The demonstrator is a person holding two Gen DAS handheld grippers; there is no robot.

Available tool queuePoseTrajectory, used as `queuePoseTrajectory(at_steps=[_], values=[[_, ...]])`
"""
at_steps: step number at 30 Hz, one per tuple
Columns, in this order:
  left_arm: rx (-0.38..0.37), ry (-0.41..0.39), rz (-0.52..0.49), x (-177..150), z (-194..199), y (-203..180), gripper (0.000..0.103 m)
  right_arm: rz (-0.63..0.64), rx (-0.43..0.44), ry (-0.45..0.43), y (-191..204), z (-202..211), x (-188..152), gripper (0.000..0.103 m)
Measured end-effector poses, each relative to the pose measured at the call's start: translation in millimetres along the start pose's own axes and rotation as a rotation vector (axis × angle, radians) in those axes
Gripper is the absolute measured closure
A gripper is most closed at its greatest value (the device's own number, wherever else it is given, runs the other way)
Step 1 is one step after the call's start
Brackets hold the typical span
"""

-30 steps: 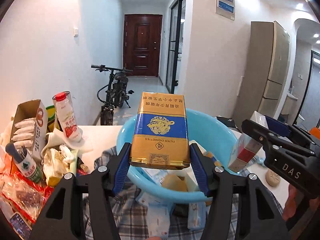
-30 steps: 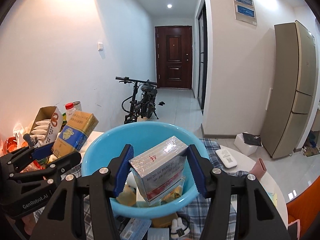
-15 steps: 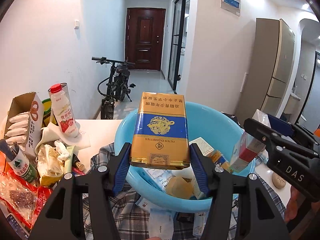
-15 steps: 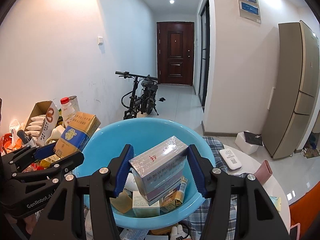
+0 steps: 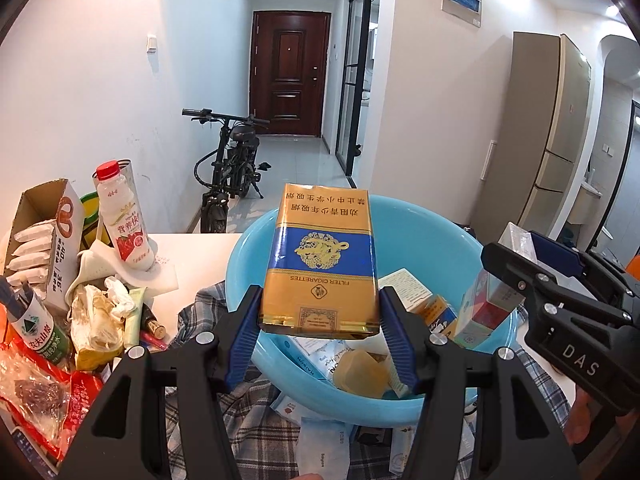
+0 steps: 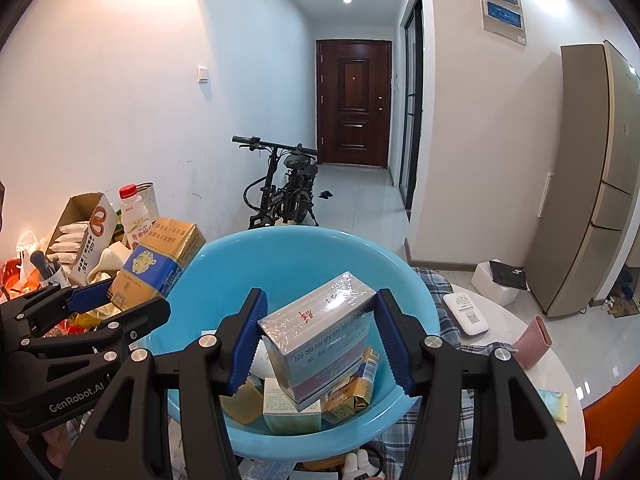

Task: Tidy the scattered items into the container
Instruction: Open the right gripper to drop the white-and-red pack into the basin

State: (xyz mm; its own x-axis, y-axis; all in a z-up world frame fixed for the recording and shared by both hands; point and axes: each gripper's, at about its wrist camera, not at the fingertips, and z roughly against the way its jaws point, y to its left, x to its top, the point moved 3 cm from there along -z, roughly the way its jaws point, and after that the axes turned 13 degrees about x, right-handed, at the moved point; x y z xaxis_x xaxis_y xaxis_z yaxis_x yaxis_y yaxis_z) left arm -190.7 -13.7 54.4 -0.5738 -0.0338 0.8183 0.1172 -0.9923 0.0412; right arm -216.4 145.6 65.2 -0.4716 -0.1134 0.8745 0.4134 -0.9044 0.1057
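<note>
both cartons (image 5: 320,264) (image 6: 320,332) above basin rim (image 6: 304,236).

Gold pack (image 5: 320,264) hides basin (image 5: 432,236) floor behind it; wrapped pack (image 6: 320,328) covers the boxes beneath. Shirt (image 5: 256,432) mostly under basin, cut off at 6 o'clock. Red bag (image 5: 44,392) cut at 8 o'clock. Remote (image 6: 466,314) print too small to read. Hand (image 5: 580,428) mostly behind right gripper (image 5: 516,276).
</note>
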Motion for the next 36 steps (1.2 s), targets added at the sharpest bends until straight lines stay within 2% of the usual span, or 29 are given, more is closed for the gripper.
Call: queuePoseTrajectory(at_steps=[3,4,5,6,10,36], values=[[0.002,0.001,-0.001,0,-1,1,0.046,0.016,0.007,0.001,3,-2,-3,0.043],[0.001,0.0,-0.003,0,-1,0,0.046,0.016,0.002,-0.002,3,-2,-3,0.036],[0.002,0.0,-0.006,-1,-1,0,0.046,0.017,-0.013,-0.006,3,-2,-3,0.012],[0.004,0.0,-0.008,-1,-1,0,0.046,0.021,-0.033,-0.019,3,-1,-3,0.0],[0.009,0.004,-0.007,-2,-3,1,0.046,0.023,-0.05,-0.046,1,5,-1,0.0],[0.01,0.001,-0.017,-1,-2,-5,0.046,-0.014,-0.058,-0.023,-12,9,-3,0.0]])
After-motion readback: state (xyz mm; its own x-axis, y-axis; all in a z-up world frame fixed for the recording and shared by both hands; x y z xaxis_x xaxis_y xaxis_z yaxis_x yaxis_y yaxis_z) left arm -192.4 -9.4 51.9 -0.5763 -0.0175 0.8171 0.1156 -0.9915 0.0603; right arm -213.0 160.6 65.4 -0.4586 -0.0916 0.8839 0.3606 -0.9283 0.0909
